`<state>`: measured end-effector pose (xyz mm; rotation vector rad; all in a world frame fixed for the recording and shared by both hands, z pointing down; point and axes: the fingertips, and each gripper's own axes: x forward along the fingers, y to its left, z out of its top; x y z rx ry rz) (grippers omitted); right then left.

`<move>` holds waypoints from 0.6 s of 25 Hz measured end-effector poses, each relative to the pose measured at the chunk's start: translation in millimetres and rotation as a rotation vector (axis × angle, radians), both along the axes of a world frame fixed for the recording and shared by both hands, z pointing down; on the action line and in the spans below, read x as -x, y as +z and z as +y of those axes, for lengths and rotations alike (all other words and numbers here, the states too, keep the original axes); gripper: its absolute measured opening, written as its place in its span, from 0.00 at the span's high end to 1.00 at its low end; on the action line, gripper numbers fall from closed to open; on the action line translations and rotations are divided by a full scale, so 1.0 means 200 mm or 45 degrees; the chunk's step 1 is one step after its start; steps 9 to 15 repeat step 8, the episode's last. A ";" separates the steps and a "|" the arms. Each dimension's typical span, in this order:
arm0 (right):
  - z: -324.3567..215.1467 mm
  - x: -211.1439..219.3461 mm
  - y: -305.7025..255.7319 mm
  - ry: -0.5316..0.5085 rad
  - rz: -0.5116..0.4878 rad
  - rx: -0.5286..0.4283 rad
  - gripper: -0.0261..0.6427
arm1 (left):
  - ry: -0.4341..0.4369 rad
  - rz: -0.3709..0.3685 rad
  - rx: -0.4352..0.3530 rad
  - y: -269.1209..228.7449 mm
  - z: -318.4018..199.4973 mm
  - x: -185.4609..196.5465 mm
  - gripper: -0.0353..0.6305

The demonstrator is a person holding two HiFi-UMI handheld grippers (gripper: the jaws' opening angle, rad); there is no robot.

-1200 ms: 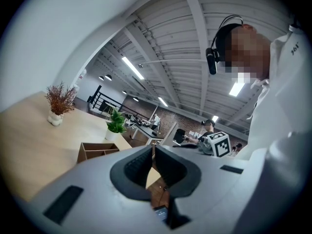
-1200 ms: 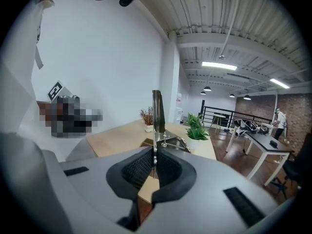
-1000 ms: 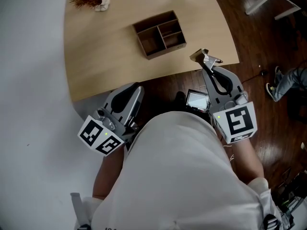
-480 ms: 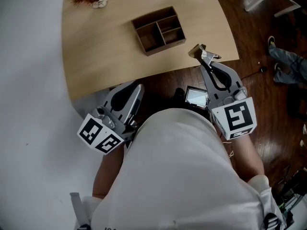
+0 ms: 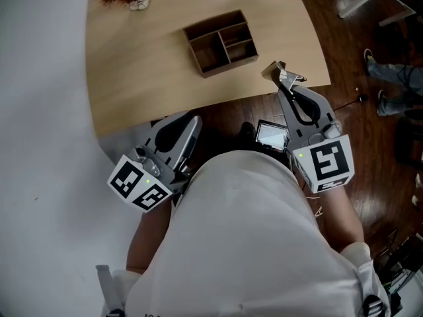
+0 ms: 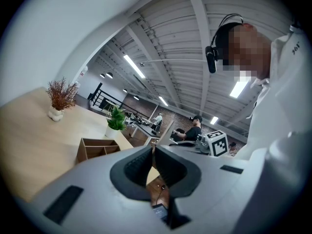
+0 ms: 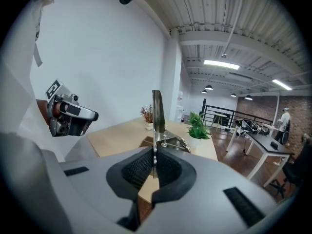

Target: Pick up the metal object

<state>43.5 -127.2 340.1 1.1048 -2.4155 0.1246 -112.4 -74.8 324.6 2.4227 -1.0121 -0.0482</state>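
Little change over the last second: right claw (image 5: 285, 84) sits a touch higher in frame, still clenched on the metal object (image 5: 283, 76). Pick-up judged done. Object pinched between the jaws, jutting past the tips, right of centre over the table (image 5: 132, 65) edge. Left claw (image 5: 190, 120) closed, empty, lower left

An open-plan loft office — red brick wall (image 7: 298, 107), white beamed ceiling (image 7: 229, 38) with long strip lights (image 7: 222, 64), long desks (image 7: 265, 141) where people (image 6: 194, 129) sit, green potted plants (image 7: 197, 121).
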 end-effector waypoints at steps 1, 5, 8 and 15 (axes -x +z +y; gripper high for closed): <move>0.00 0.00 0.00 0.000 0.002 0.000 0.95 | 0.001 0.000 0.000 0.00 0.00 0.00 0.95; -0.04 0.01 0.00 0.002 0.001 -0.016 0.95 | 0.005 0.001 -0.004 0.00 -0.02 0.00 0.95; -0.06 0.00 0.00 0.005 0.002 -0.022 0.95 | 0.009 0.000 -0.005 0.00 -0.04 0.00 0.95; -0.06 0.00 0.00 0.005 0.002 -0.022 0.95 | 0.009 0.000 -0.005 0.00 -0.04 0.00 0.95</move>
